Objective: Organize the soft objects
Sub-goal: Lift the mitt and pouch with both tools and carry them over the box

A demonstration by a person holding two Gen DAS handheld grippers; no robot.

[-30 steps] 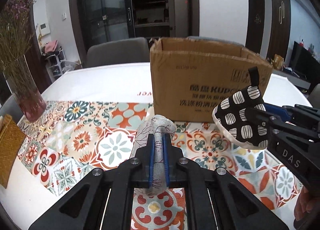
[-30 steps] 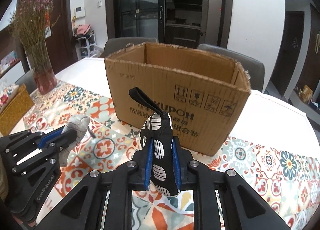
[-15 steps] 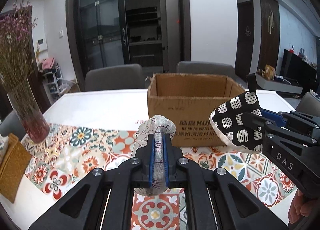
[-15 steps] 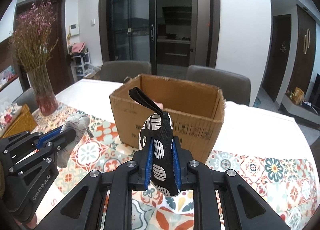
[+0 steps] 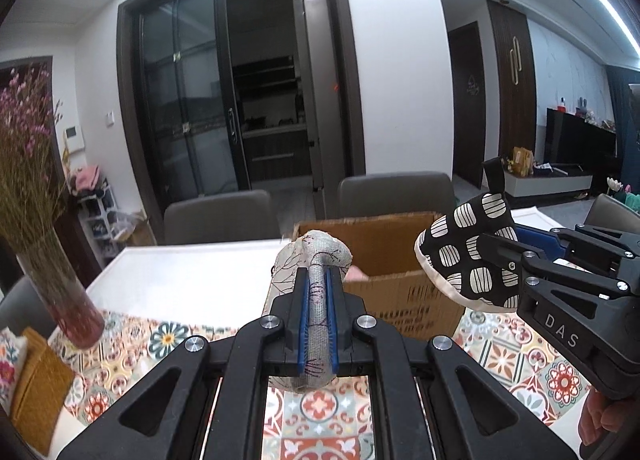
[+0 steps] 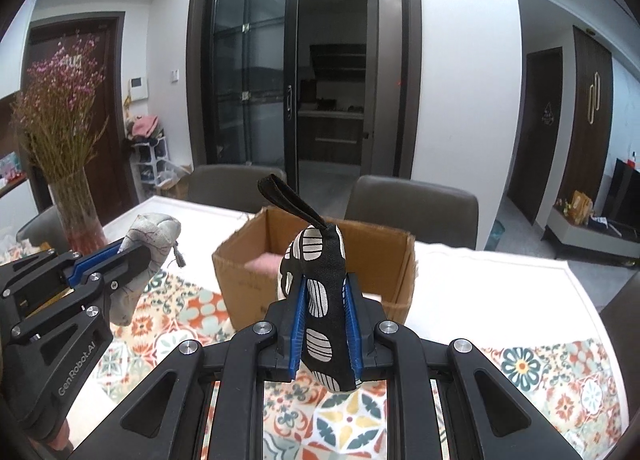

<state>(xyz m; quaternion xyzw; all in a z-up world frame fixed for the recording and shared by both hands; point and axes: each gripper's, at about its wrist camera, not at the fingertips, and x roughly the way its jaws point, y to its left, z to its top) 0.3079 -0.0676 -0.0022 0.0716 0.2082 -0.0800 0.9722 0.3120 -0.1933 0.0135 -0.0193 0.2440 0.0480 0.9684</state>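
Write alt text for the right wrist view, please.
The right gripper clamps a black fabric pouch with white striped ovals above an open brown cardboard box. At left, the left gripper holds a pale grey cloth pouch.

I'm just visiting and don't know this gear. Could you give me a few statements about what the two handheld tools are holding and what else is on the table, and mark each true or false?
1. The left tool grips a pale grey fabric pouch. True.
2. The right tool is empty. False: it is shut on a black pouch with white striped spots.
3. The cardboard box is open at the top, with something pink inside. True.
4. Both pouches already lie in the box. False: both are held in the air in front of it.
5. A vase of dried flowers stands on the table. True.
6. The tablecloth is plain blue. False: the patterned cloth has orange, teal and white tile motifs.
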